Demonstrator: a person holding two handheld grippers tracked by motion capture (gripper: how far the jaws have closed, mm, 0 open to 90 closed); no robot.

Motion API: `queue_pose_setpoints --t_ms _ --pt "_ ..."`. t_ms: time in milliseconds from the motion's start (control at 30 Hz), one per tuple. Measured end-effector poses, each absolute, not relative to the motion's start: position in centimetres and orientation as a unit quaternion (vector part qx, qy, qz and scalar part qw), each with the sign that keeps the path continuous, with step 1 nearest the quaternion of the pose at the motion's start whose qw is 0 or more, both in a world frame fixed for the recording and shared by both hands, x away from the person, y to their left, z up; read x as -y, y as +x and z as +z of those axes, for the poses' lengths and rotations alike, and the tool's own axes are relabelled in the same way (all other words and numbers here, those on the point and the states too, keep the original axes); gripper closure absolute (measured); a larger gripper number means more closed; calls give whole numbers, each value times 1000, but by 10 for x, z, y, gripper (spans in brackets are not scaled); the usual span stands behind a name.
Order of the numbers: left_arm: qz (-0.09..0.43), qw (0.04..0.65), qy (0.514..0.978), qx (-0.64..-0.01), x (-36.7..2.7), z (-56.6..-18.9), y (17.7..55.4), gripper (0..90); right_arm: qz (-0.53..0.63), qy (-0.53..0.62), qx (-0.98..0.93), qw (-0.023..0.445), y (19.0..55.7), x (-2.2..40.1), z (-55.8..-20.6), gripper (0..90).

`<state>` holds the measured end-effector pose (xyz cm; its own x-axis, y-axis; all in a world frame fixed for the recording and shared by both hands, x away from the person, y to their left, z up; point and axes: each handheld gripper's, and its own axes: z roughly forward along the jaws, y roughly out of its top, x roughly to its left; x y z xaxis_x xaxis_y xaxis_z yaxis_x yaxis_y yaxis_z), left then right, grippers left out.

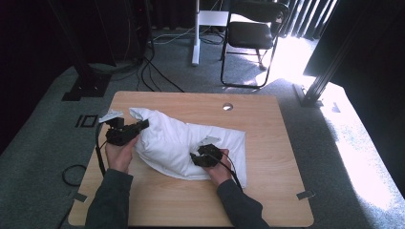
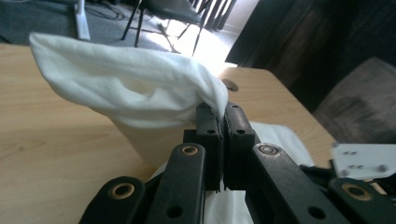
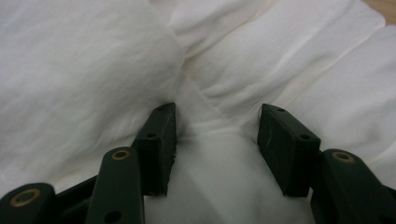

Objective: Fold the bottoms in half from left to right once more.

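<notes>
White pillow in pillowcase (image 1: 181, 143): laid across the centre of the wooden counter (image 1: 267, 200), its 9 o'clock end raised. Left gripper (image 1: 143, 125): fully closed, a fold of pillowcase edge pinched. Right gripper (image 1: 197, 155): jaws held partly apart at 5 o'clock, pressed into bunched fabric, nothing clamped.

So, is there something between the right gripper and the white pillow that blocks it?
No, nothing visible blocks it. The right gripper rests directly on the white pillow with its jaws apart and only fabric between them. The left gripper is shut on the pillowcase edge.
</notes>
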<state>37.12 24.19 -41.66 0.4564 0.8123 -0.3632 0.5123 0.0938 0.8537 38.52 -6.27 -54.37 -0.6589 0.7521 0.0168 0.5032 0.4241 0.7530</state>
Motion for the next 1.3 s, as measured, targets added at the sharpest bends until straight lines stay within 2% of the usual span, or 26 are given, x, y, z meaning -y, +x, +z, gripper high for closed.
queue_pose_setpoints --t_ms 233,267,300,333,467,500,567,700,800,967,1300 --pt "136 558 664 -479 -225 -406 373 884 396 386 -821 143 389 41 -545 465" --pt "136 558 664 -479 -225 -406 373 884 400 381 -822 136 390 38 -545 455" --pt "140 558 666 -475 -220 -404 374 884 418 383 -817 100 392 37 -542 389" --pt "138 559 666 -474 -220 -403 374 884 425 384 -814 94 391 39 -537 377" --pt "137 558 665 -477 -223 -403 374 884 456 367 -804 109 379 56 -517 370" --pt "138 557 666 -476 -224 -403 374 884 450 362 -802 149 370 76 -506 381" --pt "138 557 667 -476 -225 -402 373 884 439 370 -799 177 365 96 -501 387" --pt "137 559 667 -472 -221 -401 372 884 410 394 -801 186 361 134 -514 378" --pt "136 561 671 -466 -214 -400 373 884 395 418 -802 161 365 149 -534 371" --pt "136 558 681 -454 -201 -394 375 883 373 421 -814 144 371 135 -554 368" --pt "144 543 704 -434 -178 -391 375 883 390 402 -818 135 379 90 -555 362"
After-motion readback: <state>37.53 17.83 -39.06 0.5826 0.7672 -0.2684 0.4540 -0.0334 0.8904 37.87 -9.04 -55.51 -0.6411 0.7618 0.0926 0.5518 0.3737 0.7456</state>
